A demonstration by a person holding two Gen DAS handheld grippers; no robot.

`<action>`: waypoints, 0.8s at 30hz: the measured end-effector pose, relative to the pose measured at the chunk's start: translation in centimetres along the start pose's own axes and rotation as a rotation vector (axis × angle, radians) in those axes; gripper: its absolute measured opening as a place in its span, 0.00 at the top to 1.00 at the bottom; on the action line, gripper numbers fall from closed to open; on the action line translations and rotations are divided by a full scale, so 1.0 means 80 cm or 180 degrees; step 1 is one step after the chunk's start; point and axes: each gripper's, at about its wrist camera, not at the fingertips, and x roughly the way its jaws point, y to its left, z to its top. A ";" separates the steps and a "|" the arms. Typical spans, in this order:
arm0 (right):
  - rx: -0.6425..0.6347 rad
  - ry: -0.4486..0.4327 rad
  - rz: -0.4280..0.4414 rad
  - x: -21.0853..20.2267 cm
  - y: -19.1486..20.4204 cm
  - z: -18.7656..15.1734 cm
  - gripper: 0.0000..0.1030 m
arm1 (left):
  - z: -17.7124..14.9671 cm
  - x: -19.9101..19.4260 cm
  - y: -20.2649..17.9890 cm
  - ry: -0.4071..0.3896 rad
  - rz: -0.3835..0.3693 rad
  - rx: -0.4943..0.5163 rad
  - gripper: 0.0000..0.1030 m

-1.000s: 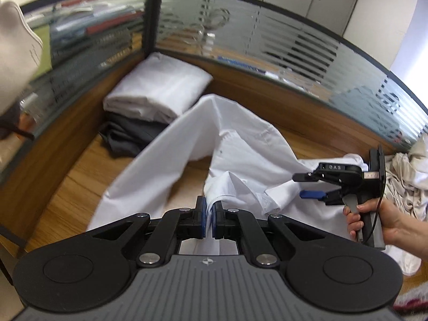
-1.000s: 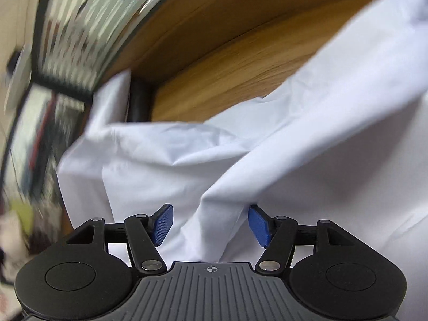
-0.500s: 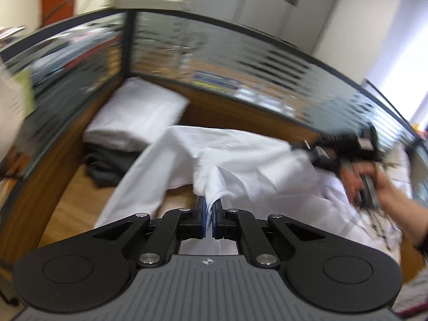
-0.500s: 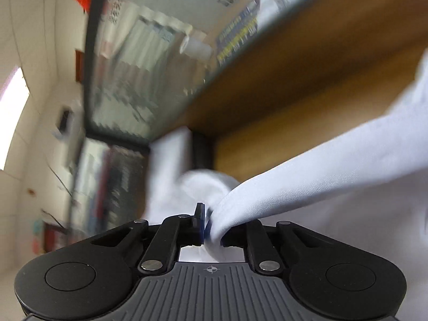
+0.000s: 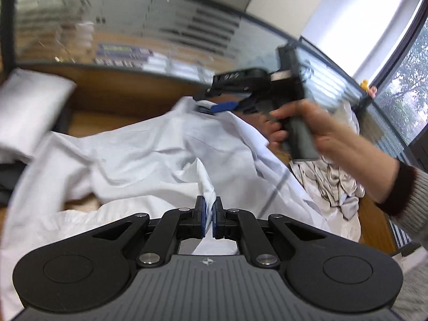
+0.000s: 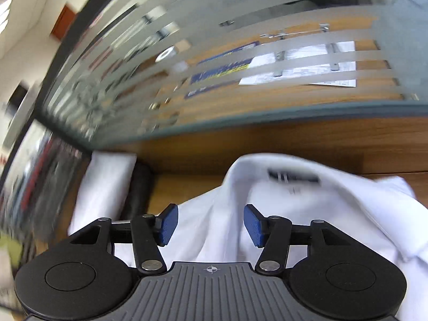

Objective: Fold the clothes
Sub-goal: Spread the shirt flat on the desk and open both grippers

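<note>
Left gripper is clamped tight on a fold of the white shirt, pads pinching the cloth right at the near edge of the wooden desk. Right gripper has its blue pads well apart with nothing pinched; its jaws have just been opening, and the shirt's collar with a dark label sits just beyond them, label too smeared to read. From the left wrist view you can see the right gripper hanging over the top of the shirt, held by a hand in a grey knit sleeve, but that part is motion-blurred so I can't tell if the pads touch fabric there. Shirt is spread in a crumpled heap across the middle of the desk, lower part cut off behind the gripper body. Folded white stack sits at the far left corner against the striped glass partition, half out of frame, with something dark under it. A crumpled beige garment lies at the right edge, partly behind the arm. Compared to half a second ago, the right gripper has let go of the fold it was pinching, and it's now up over the collar instead of low by the shirt's right side.
</note>
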 end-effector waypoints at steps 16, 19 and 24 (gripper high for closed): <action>-0.0329 0.0159 -0.0156 -0.180 -0.020 -0.162 0.39 | -0.093 0.147 -0.004 0.0487 0.0006 0.0251 0.60; -0.0330 0.0131 -0.0185 -0.198 -0.017 -0.184 0.39 | -0.099 0.126 -0.007 0.0334 0.0038 0.0208 0.47; -0.0347 0.0106 -0.0190 -0.207 0.003 -0.216 0.36 | -0.099 0.055 -0.017 0.0057 -0.0001 0.0165 0.37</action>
